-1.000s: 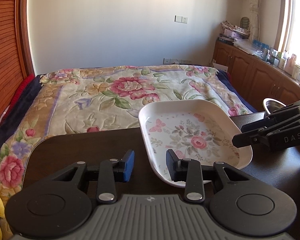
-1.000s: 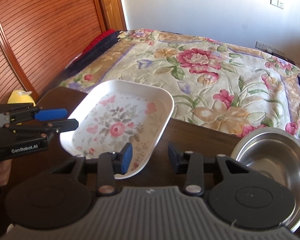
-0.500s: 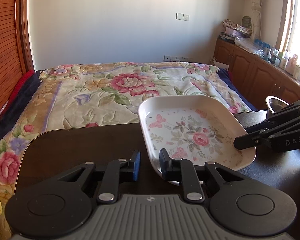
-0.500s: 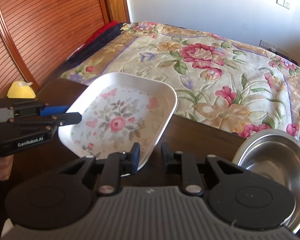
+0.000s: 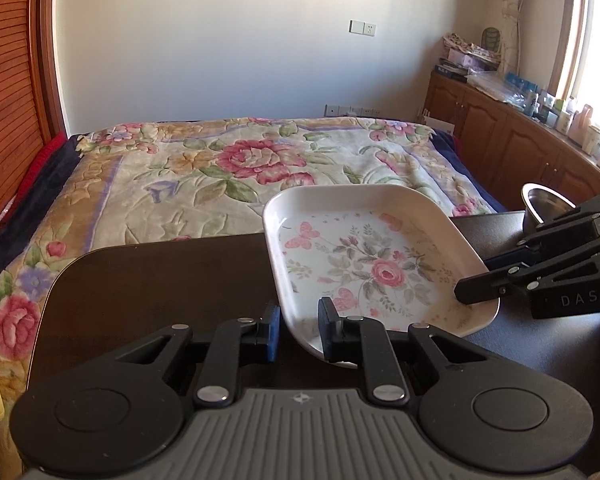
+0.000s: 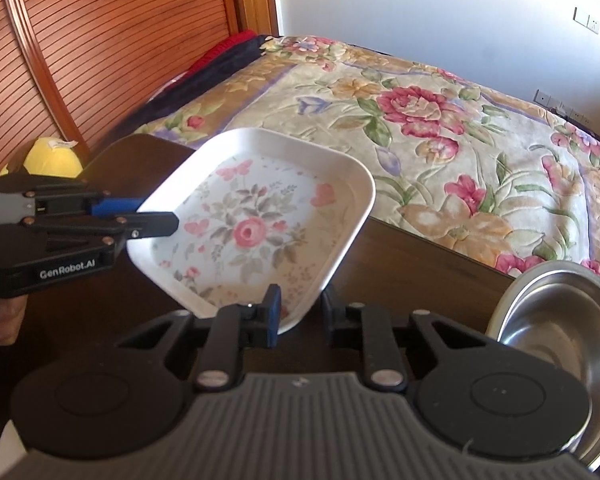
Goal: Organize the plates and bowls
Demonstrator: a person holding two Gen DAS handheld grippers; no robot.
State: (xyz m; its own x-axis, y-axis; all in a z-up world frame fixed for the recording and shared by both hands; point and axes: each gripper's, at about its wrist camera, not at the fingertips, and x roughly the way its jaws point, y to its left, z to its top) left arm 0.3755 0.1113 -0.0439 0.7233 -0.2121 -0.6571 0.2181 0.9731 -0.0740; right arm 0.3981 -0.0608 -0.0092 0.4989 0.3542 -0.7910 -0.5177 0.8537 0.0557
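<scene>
A white square plate with a pink rose print (image 5: 364, 260) is held a little above the dark table (image 5: 160, 280), tilted. My left gripper (image 5: 298, 334) is shut on the plate's near-left rim; it also shows in the right wrist view (image 6: 156, 220). My right gripper (image 6: 298, 316) is shut on the opposite rim of the plate (image 6: 256, 220); it also shows in the left wrist view (image 5: 476, 284). A steel bowl (image 6: 556, 320) sits on the table to the right, also seen in the left wrist view (image 5: 540, 204).
A bed with a floral quilt (image 5: 240, 176) lies just beyond the table's far edge. Wooden cabinets (image 5: 520, 144) with clutter stand along the right wall. A yellow soft toy (image 6: 52, 156) sits off the table's left end by the wooden panel wall (image 6: 100, 40).
Both grippers have closed from open onto the plate's opposite rims. The plate has risen and tilted off the table between them.
</scene>
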